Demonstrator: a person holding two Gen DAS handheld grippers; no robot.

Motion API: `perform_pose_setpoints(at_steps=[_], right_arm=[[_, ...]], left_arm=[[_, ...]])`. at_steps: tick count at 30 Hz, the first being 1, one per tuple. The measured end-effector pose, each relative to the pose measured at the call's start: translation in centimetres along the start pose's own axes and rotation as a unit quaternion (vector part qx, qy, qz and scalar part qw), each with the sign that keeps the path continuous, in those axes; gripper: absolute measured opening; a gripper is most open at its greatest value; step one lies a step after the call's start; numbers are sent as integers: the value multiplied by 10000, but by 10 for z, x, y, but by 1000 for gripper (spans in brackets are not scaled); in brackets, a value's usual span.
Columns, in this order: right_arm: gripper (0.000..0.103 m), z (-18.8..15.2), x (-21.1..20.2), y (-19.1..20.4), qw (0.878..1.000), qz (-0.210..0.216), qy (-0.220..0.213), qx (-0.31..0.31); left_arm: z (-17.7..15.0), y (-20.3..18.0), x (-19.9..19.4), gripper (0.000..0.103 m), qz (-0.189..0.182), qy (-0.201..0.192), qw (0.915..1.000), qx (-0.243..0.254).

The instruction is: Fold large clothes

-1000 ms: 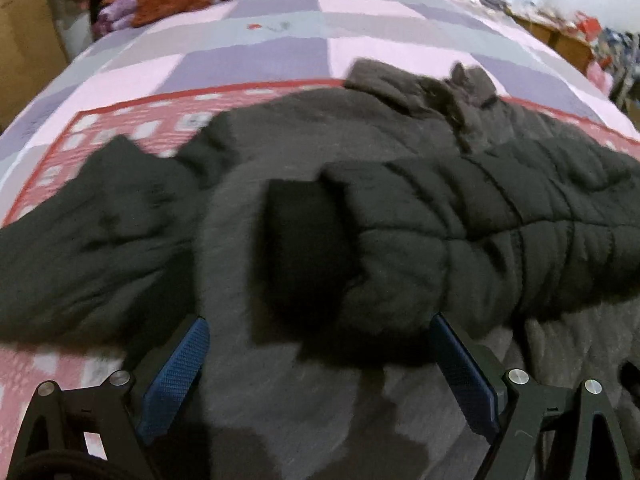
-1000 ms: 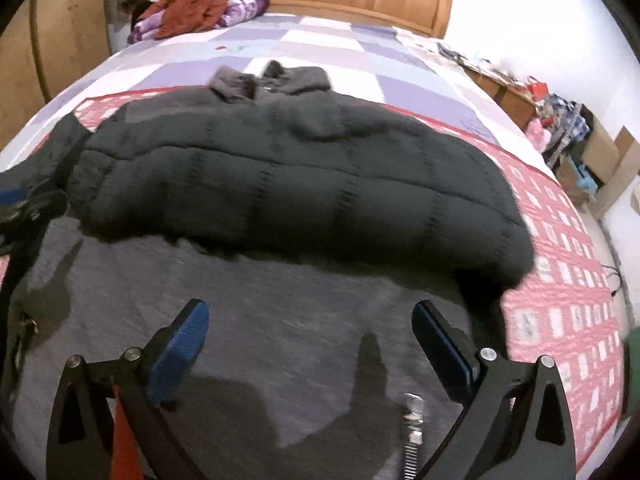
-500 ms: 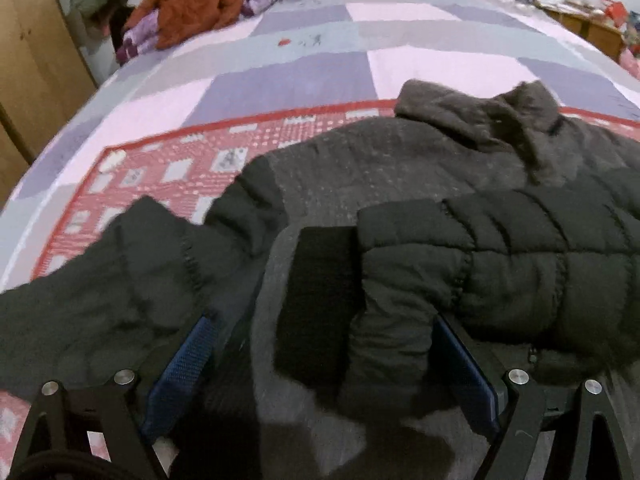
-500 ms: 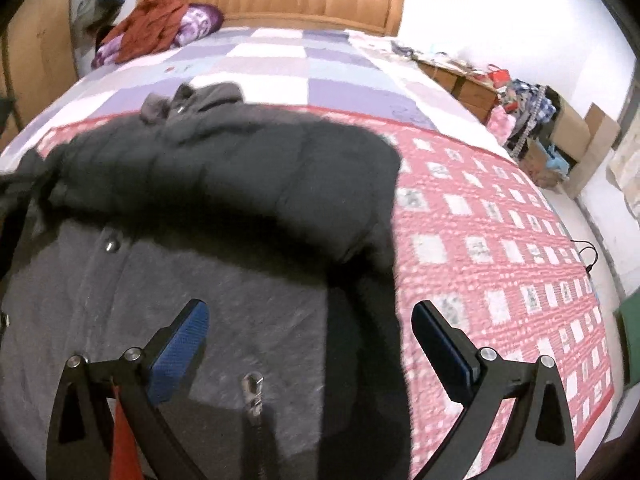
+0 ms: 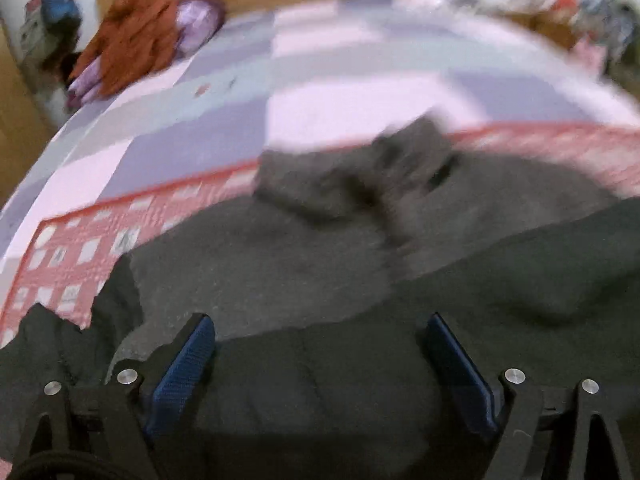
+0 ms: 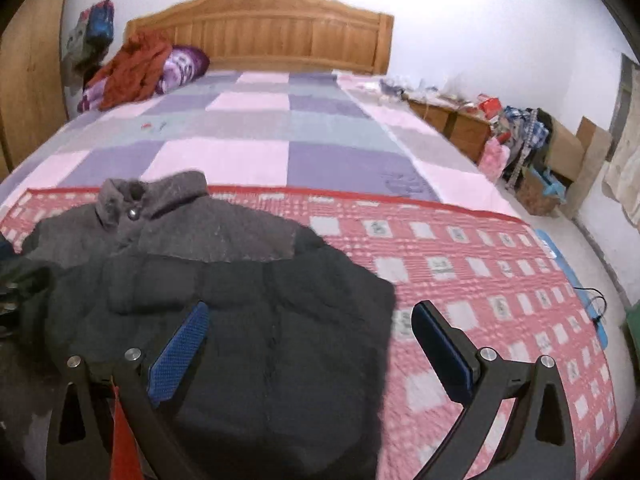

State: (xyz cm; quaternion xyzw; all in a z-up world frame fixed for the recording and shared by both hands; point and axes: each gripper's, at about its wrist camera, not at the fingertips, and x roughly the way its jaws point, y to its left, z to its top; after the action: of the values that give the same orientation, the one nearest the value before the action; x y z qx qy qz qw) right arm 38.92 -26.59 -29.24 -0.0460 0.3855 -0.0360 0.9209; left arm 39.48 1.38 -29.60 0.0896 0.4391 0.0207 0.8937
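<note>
A large dark quilted jacket (image 6: 248, 320) with a grey fleece collar (image 6: 160, 196) lies on the red-and-white patterned quilt (image 6: 460, 264) of a bed. One sleeve is folded across its front. My right gripper (image 6: 310, 344) is open and empty, just above the jacket's right edge. My left gripper (image 5: 320, 356) is open and empty over the jacket (image 5: 360, 288) near its left side; this view is blurred. The other sleeve (image 5: 44, 344) lies out at the far left.
A pile of rust and purple clothes (image 6: 140, 68) lies at the bed's far left by the wooden headboard (image 6: 272, 36). Wooden cabinets and cluttered boxes (image 6: 528, 140) stand along the right wall. A wardrobe (image 6: 28, 64) stands at the left.
Both grippers have tilted up and moved in over the jacket. The right one swung right; the folded sleeve now lies flat across the jacket's front.
</note>
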Motion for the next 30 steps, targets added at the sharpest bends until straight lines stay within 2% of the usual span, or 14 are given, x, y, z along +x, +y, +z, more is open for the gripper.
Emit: perform_pose_setpoints(at_steps=[2,3,4,5,7,9,13,16,21,23,25,27,29,30], right_arm=[[103,-15,53,-1,9950,15,991,-144],[102,-28,75,-9,9890,112,1470,-86],[102,-41,88,-26,9838,523,1676,349],[102,-48,90,-46,9798,892,1569,857],[102,-48,84,-41,9879,728,1284,485],[102,-47,80,-30,9927,576,1054,85],[102,-42,76,-30,9927,670,1004,43],[102,-32,50,-21,9963,467,622,-359],[102,-13,5,0,9947,622,-127,-812],[102,-2,-1,18,9915,848,-293,-945],[102,3,10,36,9889,1051,-109,-1040],[102,-1,40,42,9877,1097,423,-1033],[98,-11,81,22,9876,641,1071,-953],[97,-13,85,8,9887,765,1077,-704]], left_arm=[[-15,26,42,92,402,652,9969,-200],[-24,44,53,93,316,804,9954,-413],[-30,63,55,95,44,751,9944,-748],[-31,68,55,99,170,715,9949,-692],[-35,65,55,99,257,593,9973,-336],[-34,67,55,99,255,588,9972,-390],[-33,69,46,99,153,537,9972,-495],[-33,65,22,96,116,254,9991,-334],[-36,54,-26,96,34,-523,9986,-94],[-36,46,-20,96,75,-502,9987,98],[-36,49,7,96,166,-1,9998,111],[-46,72,38,97,102,573,9976,-381],[-53,90,51,103,-200,744,9934,-845],[-53,91,52,103,-210,749,9935,-826]])
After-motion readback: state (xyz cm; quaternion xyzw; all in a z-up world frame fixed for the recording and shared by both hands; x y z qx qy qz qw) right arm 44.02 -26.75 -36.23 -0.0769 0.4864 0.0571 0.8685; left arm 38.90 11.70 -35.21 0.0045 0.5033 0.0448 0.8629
